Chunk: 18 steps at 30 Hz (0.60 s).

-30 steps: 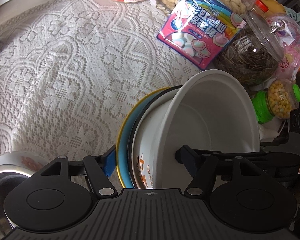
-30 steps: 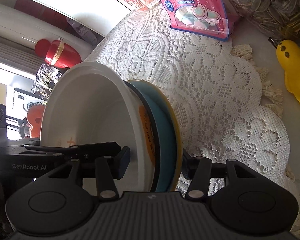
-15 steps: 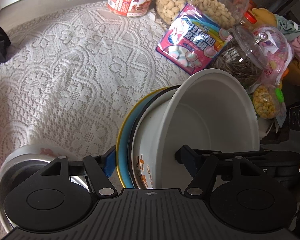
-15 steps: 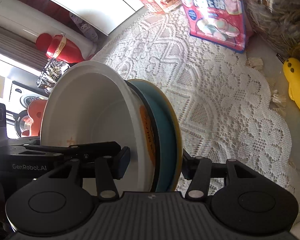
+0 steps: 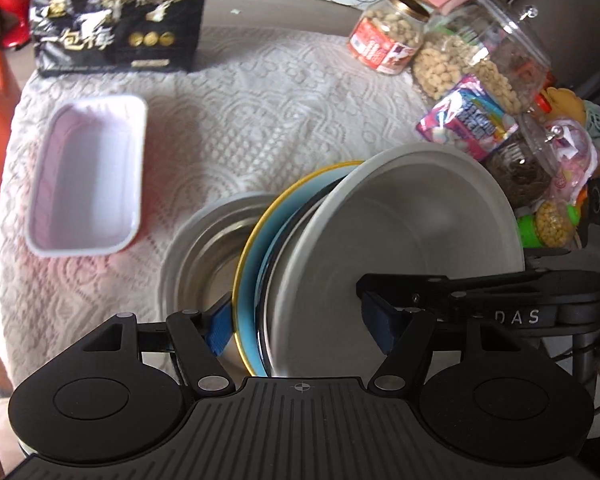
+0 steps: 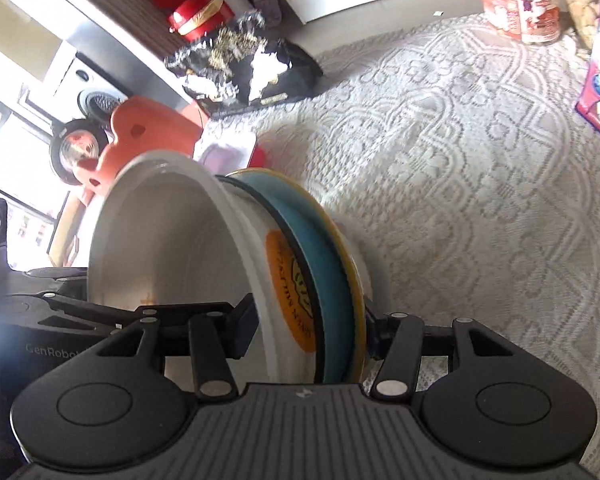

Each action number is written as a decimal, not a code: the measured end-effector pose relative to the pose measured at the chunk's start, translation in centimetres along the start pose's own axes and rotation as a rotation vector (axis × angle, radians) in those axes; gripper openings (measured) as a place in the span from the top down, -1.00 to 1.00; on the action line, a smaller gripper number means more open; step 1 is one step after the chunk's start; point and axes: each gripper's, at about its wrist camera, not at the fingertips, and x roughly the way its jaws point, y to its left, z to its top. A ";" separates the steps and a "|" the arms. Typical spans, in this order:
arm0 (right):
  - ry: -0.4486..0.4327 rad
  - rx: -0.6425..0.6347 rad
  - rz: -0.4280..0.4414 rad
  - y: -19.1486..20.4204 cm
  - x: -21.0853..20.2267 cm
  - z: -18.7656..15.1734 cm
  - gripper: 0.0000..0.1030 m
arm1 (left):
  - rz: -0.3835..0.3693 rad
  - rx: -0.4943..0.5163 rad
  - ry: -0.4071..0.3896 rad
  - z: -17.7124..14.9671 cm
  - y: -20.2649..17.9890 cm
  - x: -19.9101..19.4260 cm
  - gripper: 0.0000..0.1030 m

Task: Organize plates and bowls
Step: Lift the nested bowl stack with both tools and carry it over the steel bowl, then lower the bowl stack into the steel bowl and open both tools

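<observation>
A white bowl (image 5: pixel 412 232) with an orange logo sits nested on a blue plate (image 5: pixel 256 248) with a yellow rim, and both grippers hold this stack tilted above the lace cloth. My left gripper (image 5: pixel 298 328) is shut on the stack, one pad under the plate and one inside the bowl. From the opposite side my right gripper (image 6: pixel 310 334) clamps the same white bowl (image 6: pixel 168 248) and blue plate (image 6: pixel 324 272). A steel bowl (image 5: pixel 204 252) stands on the cloth just behind the stack, partly hidden by it.
An empty pale rectangular tray (image 5: pixel 88 172) lies at the left. A black snack bag (image 5: pixel 116 20) stands at the back, with nut jars (image 5: pixel 384 36) and a marshmallow packet (image 5: pixel 468 120) at the right. An orange chair (image 6: pixel 148 132) stands beyond the table edge.
Both grippers carried the bowl-and-plate stack across the cloth, away from the jars and a little upward. The steel bowl, the tray and the black bag came into view. Neither grip changed.
</observation>
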 end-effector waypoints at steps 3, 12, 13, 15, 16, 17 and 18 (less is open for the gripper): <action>0.080 -0.029 -0.034 1.2 2.7 -0.2 -0.04 | 0.002 -0.027 0.026 -1.4 2.4 1.1 -0.38; 0.046 0.025 -0.119 1.8 4.2 0.6 -0.08 | -0.122 -0.102 -0.070 -2.3 6.9 1.2 0.03; 0.044 0.039 -0.115 1.6 4.2 0.7 -0.08 | -0.139 -0.108 -0.092 -2.5 7.5 1.1 0.06; 0.035 0.056 -0.116 1.6 4.1 0.7 -0.07 | -0.172 -0.128 -0.118 -2.9 8.3 1.0 0.14; 0.029 0.051 -0.127 1.8 4.1 0.6 -0.07 | -0.183 -0.140 -0.128 -3.1 8.6 1.0 0.16; 0.019 0.039 -0.143 2.2 4.1 0.5 -0.07 | -0.186 -0.143 -0.135 -3.2 8.7 0.9 0.18; 0.007 0.024 -0.159 2.6 4.0 0.3 -0.07 | -0.181 -0.135 -0.146 -3.3 8.6 0.9 0.20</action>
